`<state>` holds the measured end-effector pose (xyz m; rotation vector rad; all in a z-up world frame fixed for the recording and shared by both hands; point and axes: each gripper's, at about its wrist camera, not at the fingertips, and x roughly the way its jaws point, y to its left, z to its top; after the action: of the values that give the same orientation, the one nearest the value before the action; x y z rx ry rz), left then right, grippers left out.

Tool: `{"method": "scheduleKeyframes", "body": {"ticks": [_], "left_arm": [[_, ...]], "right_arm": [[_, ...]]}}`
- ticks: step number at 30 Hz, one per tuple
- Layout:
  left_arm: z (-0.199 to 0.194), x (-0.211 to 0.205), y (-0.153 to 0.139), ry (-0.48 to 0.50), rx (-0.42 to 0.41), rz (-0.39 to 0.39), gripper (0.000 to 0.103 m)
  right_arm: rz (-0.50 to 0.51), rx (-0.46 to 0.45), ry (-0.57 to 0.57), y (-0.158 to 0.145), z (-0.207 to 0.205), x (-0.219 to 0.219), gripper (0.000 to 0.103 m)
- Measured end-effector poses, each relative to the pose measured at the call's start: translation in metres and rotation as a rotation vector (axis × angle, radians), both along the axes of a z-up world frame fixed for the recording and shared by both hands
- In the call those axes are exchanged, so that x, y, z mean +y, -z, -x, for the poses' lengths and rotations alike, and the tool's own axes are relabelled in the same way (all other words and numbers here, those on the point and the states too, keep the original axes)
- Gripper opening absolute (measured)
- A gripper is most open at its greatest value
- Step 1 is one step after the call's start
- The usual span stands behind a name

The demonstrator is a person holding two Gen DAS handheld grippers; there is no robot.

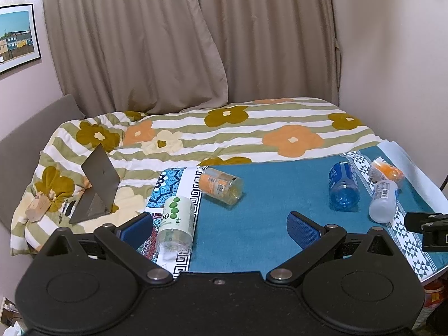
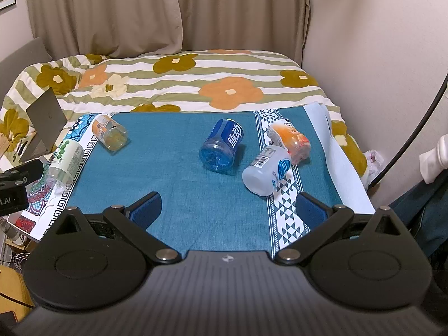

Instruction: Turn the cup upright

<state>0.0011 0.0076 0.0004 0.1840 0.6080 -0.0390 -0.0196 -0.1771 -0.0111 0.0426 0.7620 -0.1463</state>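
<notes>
Several plastic cups lie on their sides on a teal cloth [image 1: 266, 196] [image 2: 173, 168]: a green-labelled clear cup [image 1: 176, 224] [image 2: 65, 162] at the left, an orange-labelled cup [image 1: 221, 186] [image 2: 110, 131] behind it, a blue cup [image 1: 343, 186] [image 2: 222, 145] in the middle, a frosted white cup [image 1: 383, 200] [image 2: 267, 170] and an orange cup [image 1: 385, 169] [image 2: 291, 140] at the right. My left gripper [image 1: 221, 228] is open and empty, just right of the green-labelled cup. My right gripper [image 2: 228, 205] is open and empty, in front of the blue and white cups.
A floral striped quilt [image 1: 224, 131] [image 2: 196, 84] covers the bed behind the cloth. A grey laptop [image 1: 98, 184] [image 2: 44, 123] stands half open at the left. Curtains [image 1: 168, 42] hang behind, a wall [image 2: 378, 70] is at the right. The cloth's patterned border [image 2: 282, 218] runs along the right.
</notes>
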Motion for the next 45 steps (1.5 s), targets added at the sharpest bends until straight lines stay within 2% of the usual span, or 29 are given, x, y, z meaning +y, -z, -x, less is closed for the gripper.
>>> {"method": "scheduleKeyframes", "body": {"ticks": [34,45], "left_arm": [[0.002,-0.003,-0.002,0.009,0.011,0.006,0.103],[-0.002,0.009,-0.013,-0.009,0.026,0.008,0.103]], "right_arm": [[0.000,-0.006,0.000,-0.003,0.001,-0.001,0.103],[-0.009,-0.009,-0.028,-0.018,0.000,0.005,0.103]]}}
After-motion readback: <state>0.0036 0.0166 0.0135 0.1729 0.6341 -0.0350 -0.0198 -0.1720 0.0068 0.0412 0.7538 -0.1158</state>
